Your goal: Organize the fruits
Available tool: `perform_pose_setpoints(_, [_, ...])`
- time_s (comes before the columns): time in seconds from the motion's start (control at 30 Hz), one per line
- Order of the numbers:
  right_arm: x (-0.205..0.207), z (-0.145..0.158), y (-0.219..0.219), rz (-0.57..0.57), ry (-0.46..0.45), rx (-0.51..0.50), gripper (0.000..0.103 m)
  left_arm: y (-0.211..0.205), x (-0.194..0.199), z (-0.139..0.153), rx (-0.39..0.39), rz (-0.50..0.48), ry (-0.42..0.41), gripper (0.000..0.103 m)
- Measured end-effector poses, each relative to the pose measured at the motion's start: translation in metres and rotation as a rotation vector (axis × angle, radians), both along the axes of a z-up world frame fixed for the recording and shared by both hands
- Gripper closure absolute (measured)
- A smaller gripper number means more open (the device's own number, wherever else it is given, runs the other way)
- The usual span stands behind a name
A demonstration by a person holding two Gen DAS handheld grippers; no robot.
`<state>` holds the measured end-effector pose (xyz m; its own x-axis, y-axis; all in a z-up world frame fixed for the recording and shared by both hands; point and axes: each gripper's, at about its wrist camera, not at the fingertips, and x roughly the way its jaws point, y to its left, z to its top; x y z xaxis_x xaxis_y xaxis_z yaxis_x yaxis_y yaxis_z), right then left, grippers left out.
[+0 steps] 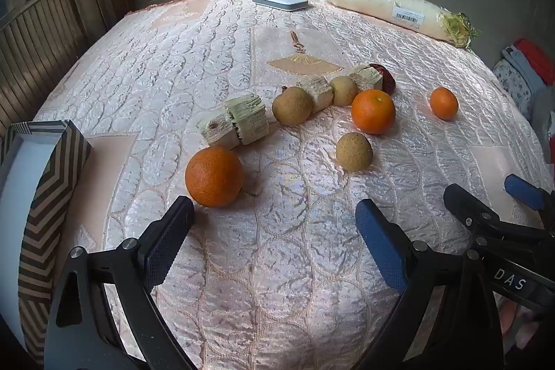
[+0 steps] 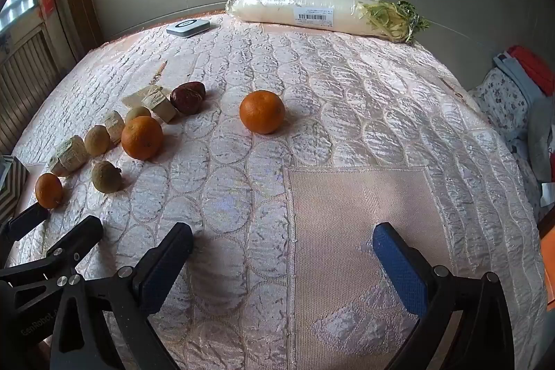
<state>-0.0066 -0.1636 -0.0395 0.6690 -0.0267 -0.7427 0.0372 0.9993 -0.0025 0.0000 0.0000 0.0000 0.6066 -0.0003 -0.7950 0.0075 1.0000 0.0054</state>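
Fruit lies loose on a pink quilted cloth. In the left wrist view an orange (image 1: 214, 176) sits just beyond my open, empty left gripper (image 1: 274, 214). Further off lie a second orange (image 1: 373, 111), a small orange (image 1: 444, 102), three brown round fruits (image 1: 354, 151) (image 1: 292, 105) (image 1: 343, 90), pale cane pieces (image 1: 236, 122) and a dark red fruit (image 1: 385, 77). My right gripper (image 2: 282, 241) is open and empty, well short of the small orange (image 2: 262, 111). It also shows at the right edge of the left wrist view (image 1: 485, 193).
A striped box with a white inside (image 1: 38, 182) stands at the left edge, next to my left gripper. A wrapped white radish (image 2: 322, 11) and a flat white device (image 2: 188, 27) lie at the far edge by the wall. Bedding is piled at the right (image 2: 513, 92).
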Motion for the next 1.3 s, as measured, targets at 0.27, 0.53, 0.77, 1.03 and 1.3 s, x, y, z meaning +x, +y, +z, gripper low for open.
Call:
perform_pose_setpoints(0.27, [-0.001,0.005,0.000,-0.021,0.031,0.016,0.000,0.002,-0.006,0.006,-0.003,-0.029,0.072,0.008])
perform_pose_setpoints(0.53, [-0.013,0.052,0.009,-0.025,-0.033,0.001,0.000,0.018,-0.009,0.062,-0.031,-0.018,0.024,0.008])
perform_pose_setpoints(0.77, [-0.015,0.082,0.024,0.005,-0.083,-0.004,0.000,0.028,-0.010,0.085,-0.048,0.005,0.008,0.008])
perform_pose_setpoints(1.03, [-0.018,0.086,0.030,0.011,-0.091,0.008,0.000,0.034,-0.008,0.087,-0.096,-0.004,0.036,0.008])
perform_pose_setpoints(1.3, [-0.014,0.087,0.033,0.019,-0.086,-0.002,0.000,0.039,-0.005,0.085,-0.114,0.000,0.055,0.008])
